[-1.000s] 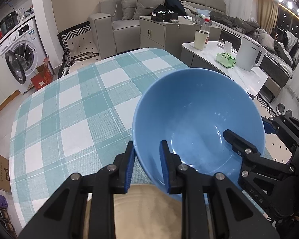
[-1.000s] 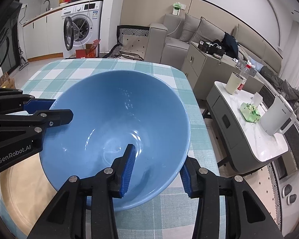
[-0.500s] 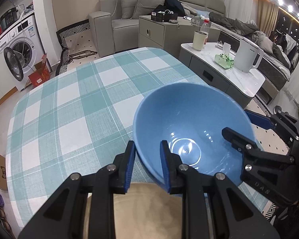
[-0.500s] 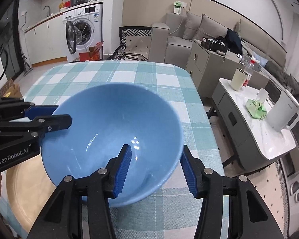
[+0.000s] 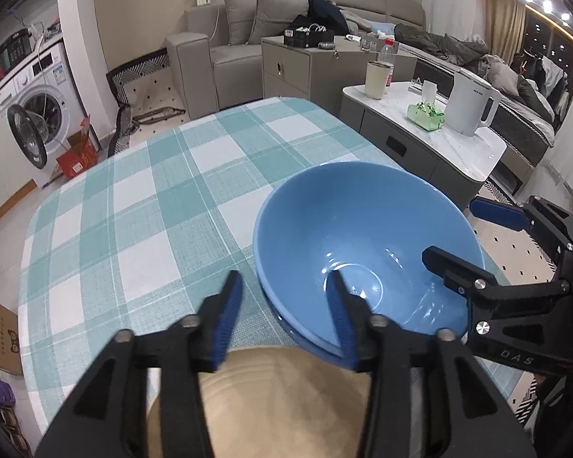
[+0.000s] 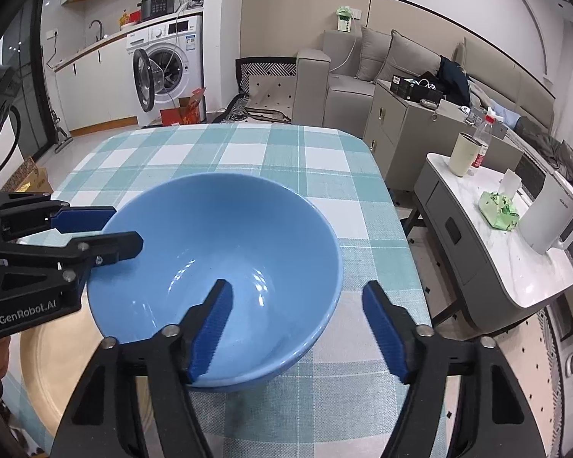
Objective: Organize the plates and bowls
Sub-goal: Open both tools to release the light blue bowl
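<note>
Left wrist view looks down on a table covered by a teal-and-white checked cloth (image 5: 141,210), with a blue bowl (image 5: 363,236) standing upright on it near its right edge. A second blue rim shows just under the bowl's near side, as of another bowl nested beneath. Just beside it, toward the camera, lies a beige plate (image 5: 286,389). The left gripper (image 5: 286,297) straddles the bowl's near rim, its jaws having just been opening, pads clear of the wall. On the opposite side, the right gripper (image 6: 298,324) likewise straddles the rim, jaws just spread wide, gripping nothing.
</note>
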The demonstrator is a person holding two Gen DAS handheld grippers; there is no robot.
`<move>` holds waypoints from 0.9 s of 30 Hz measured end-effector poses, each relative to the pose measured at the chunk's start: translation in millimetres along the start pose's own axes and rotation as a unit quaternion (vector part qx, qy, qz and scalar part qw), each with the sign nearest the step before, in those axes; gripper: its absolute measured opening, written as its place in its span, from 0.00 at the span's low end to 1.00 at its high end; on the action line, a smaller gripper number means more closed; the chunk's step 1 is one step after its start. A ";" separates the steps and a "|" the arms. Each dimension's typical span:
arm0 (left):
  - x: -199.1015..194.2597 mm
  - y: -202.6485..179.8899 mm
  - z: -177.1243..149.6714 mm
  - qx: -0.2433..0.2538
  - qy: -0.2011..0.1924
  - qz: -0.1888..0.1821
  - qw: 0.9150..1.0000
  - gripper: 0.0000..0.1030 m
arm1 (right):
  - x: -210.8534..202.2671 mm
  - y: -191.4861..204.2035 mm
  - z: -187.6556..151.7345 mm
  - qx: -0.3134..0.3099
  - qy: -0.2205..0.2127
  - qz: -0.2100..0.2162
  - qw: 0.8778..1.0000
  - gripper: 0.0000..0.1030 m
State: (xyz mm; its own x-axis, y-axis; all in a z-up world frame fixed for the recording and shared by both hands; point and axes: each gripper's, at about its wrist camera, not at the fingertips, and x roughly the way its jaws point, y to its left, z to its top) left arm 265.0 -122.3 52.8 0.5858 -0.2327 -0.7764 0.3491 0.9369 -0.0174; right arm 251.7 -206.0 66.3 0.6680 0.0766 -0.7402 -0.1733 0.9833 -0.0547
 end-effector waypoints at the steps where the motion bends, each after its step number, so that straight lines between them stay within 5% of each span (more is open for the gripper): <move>1: -3.3 -0.1 -0.2 0.002 -0.005 -0.001 1.000 0.52 | -1.6 -2.5 -0.4 0.004 -0.003 0.008 1.000 0.77; 6: -12.8 5.2 0.6 0.001 -0.009 -0.016 1.000 0.59 | -6.8 -24.8 -3.3 0.044 -0.012 0.056 0.997 0.89; 8: -15.8 9.1 1.8 -0.007 -0.018 -0.021 1.000 0.87 | -7.0 -34.8 -5.0 0.064 -0.013 0.065 0.996 0.95; 9: -17.9 9.5 1.7 -0.011 -0.027 -0.025 0.999 0.91 | -6.2 -39.4 -5.9 0.071 -0.012 0.066 0.995 0.95; 27: 22.2 14.2 5.2 -0.035 0.011 -0.029 0.999 0.92 | 28.8 -60.5 -19.8 0.145 0.032 0.133 0.980 0.99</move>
State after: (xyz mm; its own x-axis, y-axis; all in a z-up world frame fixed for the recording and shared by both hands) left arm 286.8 -115.6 38.6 0.5490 -0.2827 -0.7866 0.3297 0.9380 -0.1070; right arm 267.2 -266.6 35.0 0.5784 0.3361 -0.7433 -0.1170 0.9359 0.3321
